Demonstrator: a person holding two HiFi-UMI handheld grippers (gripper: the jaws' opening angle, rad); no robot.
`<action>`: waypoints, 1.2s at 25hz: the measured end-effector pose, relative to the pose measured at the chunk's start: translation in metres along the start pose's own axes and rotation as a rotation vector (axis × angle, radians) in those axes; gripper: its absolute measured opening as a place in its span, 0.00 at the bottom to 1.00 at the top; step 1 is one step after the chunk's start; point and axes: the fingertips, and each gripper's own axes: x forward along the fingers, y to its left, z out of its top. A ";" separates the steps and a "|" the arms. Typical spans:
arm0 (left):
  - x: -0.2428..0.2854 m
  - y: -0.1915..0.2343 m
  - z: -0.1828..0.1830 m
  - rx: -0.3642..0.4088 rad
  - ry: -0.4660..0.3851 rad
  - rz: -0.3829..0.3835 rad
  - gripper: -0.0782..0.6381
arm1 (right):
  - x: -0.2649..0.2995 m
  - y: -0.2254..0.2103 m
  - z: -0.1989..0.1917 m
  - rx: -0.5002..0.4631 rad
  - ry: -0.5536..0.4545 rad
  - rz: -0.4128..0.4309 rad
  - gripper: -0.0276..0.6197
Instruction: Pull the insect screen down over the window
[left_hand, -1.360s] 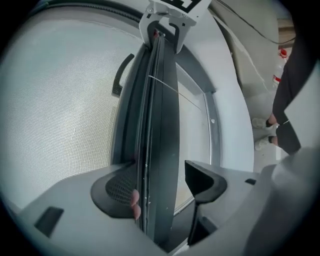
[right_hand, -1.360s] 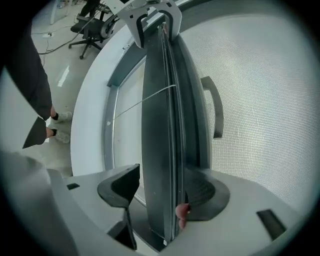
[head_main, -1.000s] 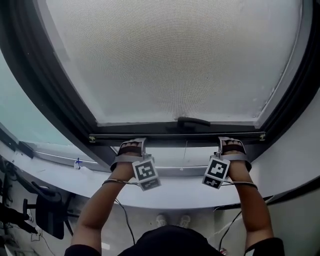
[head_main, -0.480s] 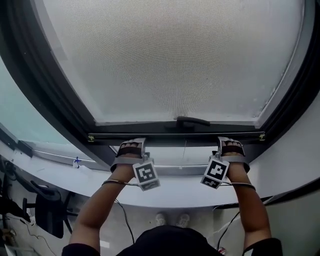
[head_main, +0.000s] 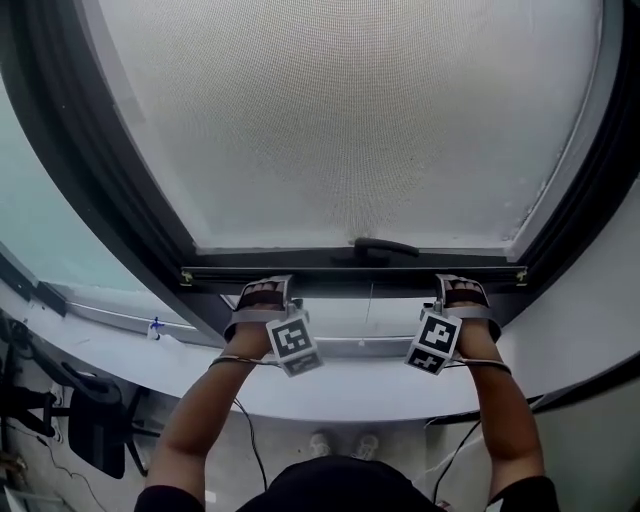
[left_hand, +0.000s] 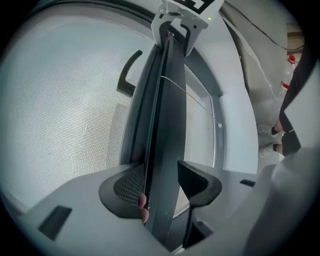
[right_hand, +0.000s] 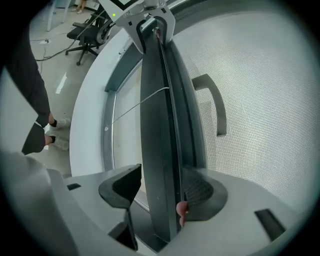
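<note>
**First onlooker:** Curved white sill (head_main: 340, 395), dark window frame (head_main: 110, 170) above it, and the insect screen (head_main: 350, 120) already covers nearly all the glass. Its pull bar (head_main: 350, 272) hangs just above the bottom of the frame, with a strip of bare light showing beneath.

**Second onlooker:** And both hands are on that bar?

**First onlooker:** One towards each end. The left claw (head_main: 262, 292) has just been closing and now has the bar clamped between its pads. The right claw (head_main: 462, 290) has been closing too, by less, and its pads look to sit against both faces of the bar. Neither touches the handle (head_main: 385, 245) in the middle.

**Second onlooker:** So what could spoil the last stretch?

**First onlooker:** Uneven pulling, I'd say. If one hand leads, the bar tips and could bind in the side channels. The right grip looks the lighter one, so that end is where I'd expect a slip.

**Second onlooker:** And if it slips?

**First onlooker:** If the screen is sprung, it might run back up, or the bar would skew hard. The other worry is the mesh. On each claw the inner pad lies just beside it, and a pinch there could snag or tear the weave.

**Second onlooker:** That thin cord (left_hand: 175, 86) across the gap?

**First onlooker:** It runs near the bar, and a jaw catching it on the way down might drag it. Slow and level seems the safe way.
</note>
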 end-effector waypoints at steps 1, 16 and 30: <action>0.000 0.001 0.000 -0.003 0.000 -0.007 0.41 | -0.001 0.000 0.000 -0.004 -0.001 0.007 0.45; -0.064 0.026 0.040 -0.385 -0.233 0.082 0.38 | -0.065 -0.016 0.034 0.418 -0.399 -0.089 0.45; -0.130 0.028 0.060 -1.129 -0.574 0.268 0.17 | -0.129 -0.024 0.052 0.920 -0.801 -0.159 0.13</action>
